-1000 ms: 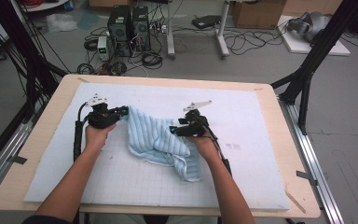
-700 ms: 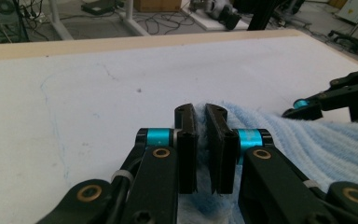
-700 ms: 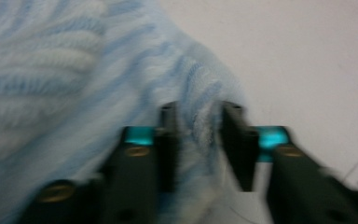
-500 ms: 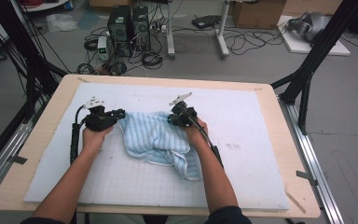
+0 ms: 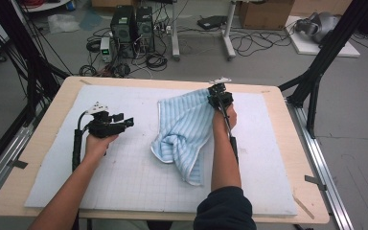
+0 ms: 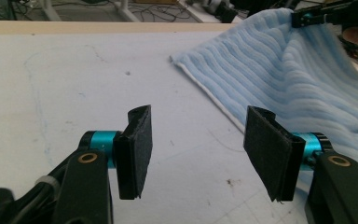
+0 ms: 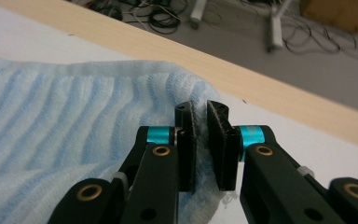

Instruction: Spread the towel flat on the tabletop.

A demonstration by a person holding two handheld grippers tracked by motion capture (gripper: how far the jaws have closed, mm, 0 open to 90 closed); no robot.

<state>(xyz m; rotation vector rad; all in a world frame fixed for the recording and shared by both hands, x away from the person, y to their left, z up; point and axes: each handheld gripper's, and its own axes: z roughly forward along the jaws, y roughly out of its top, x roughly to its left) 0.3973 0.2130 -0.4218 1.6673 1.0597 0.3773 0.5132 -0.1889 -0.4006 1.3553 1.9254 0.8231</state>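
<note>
My right tongs [image 5: 219,91] pinch a corner of the blue towel [image 5: 184,129], which lies half bunched in the middle of the desk [image 5: 124,172]. My left tongs [image 6: 193,149], empty, have just been opening. I think the left should grip the near edge, then both pull apart gently to flatten it.

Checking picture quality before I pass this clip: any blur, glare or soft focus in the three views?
High view: even light, no glare, sharp on the towel. Left gripper view: the pads crisp, far floor clutter soft. Right gripper view: towel weave clear, floor cables beyond the table edge blurred.
</note>
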